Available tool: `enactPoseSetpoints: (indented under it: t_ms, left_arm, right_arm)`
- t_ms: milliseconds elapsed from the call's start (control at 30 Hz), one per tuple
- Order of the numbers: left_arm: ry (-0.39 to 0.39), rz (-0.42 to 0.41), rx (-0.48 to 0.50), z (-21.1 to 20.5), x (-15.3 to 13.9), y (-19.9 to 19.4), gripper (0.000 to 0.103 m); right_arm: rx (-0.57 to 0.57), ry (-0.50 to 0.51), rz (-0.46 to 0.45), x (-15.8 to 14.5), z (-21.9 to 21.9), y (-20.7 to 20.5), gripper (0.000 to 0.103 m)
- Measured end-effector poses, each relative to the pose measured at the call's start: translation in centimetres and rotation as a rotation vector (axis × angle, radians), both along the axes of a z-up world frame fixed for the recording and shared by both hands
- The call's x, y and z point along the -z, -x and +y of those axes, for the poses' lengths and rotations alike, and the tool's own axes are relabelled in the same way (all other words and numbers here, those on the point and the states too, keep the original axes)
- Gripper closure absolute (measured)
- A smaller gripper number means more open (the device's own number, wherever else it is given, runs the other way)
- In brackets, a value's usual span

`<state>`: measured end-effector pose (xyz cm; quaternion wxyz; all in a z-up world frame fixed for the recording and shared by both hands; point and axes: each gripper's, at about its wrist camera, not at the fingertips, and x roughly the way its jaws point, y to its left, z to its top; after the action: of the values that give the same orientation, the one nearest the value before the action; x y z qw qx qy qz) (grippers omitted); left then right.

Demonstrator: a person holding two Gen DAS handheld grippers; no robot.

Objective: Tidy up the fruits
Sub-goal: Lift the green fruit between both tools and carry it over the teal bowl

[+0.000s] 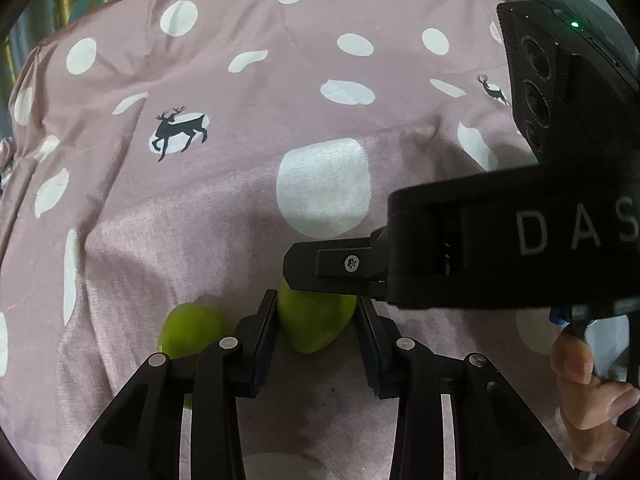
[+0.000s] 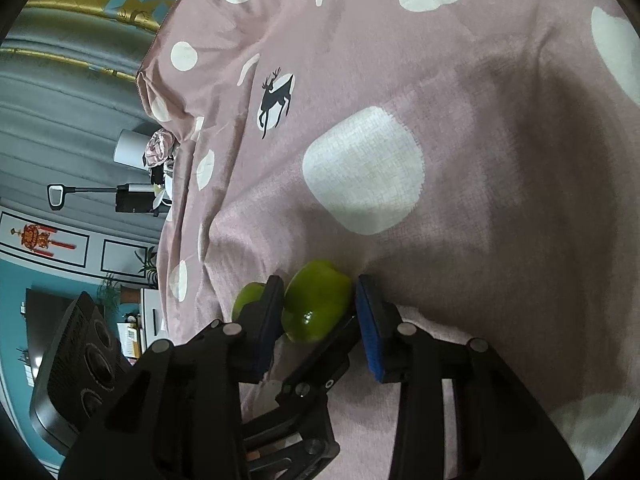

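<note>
The bedsheet [image 1: 192, 220] filling both frames is dusty pink with white polka dots and small black deer silhouettes. Two fruits [image 1: 316, 320] [image 1: 188, 332], low centre, are glossy lime green; the gripper pads [image 2: 370, 332] between them are blue on black.

Both wrist cams sit low and close over the pink dotted bedsheet [image 1: 200, 220], each looking forward along its jaws at the same green fruit [image 2: 316, 304].

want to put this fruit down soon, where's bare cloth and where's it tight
Bare pink cloth stretches beyond the two green fruits, from the big white dot out to the deer print. It is tight near the cameras: one green fruit sits between both hand-held grippers, left and right, with the second fruit close beside.
</note>
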<state>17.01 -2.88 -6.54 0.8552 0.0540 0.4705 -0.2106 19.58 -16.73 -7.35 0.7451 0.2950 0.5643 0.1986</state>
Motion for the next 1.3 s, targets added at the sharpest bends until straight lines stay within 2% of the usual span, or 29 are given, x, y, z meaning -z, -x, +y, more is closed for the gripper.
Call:
enactPoseSetpoints:
  t_ms: [100, 300, 433, 633, 933, 1300]
  left_arm:
    - [0.026, 0.0, -0.001, 0.4, -0.6, 0.3, 0.066]
    - [0.06, -0.094, 0.013, 0.1, -3.1, 2.4, 0.066]
    - [0.106, -0.122, 0.023, 0.0, -4.8, 3.5, 0.066]
    - [0.098, -0.163, 0.048, -1.5, -6.6, 5.3, 0.066]
    - [0.107, -0.219, 0.126, -5.7, -9.1, 7.1, 0.066]
    - [0.115, -0.266, 0.251, -13.4, -11.0, 9.8, 0.066]
  right_arm:
    - [-0.006, -0.017, -0.002, -0.2, -0.3, 0.2, 0.067]
    - [-0.005, -0.04, -0.076, -3.0, -1.1, 1.7, 0.067]
    - [-0.002, -0.064, -0.112, -4.7, -2.1, 3.0, 0.069]
    - [0.009, -0.087, -0.158, -6.7, -3.5, 4.9, 0.069]
    - [0.068, -0.09, -0.214, -9.6, -7.7, 7.6, 0.069]
    - [0.207, -0.101, -0.253, -11.7, -15.1, 11.6, 0.069]
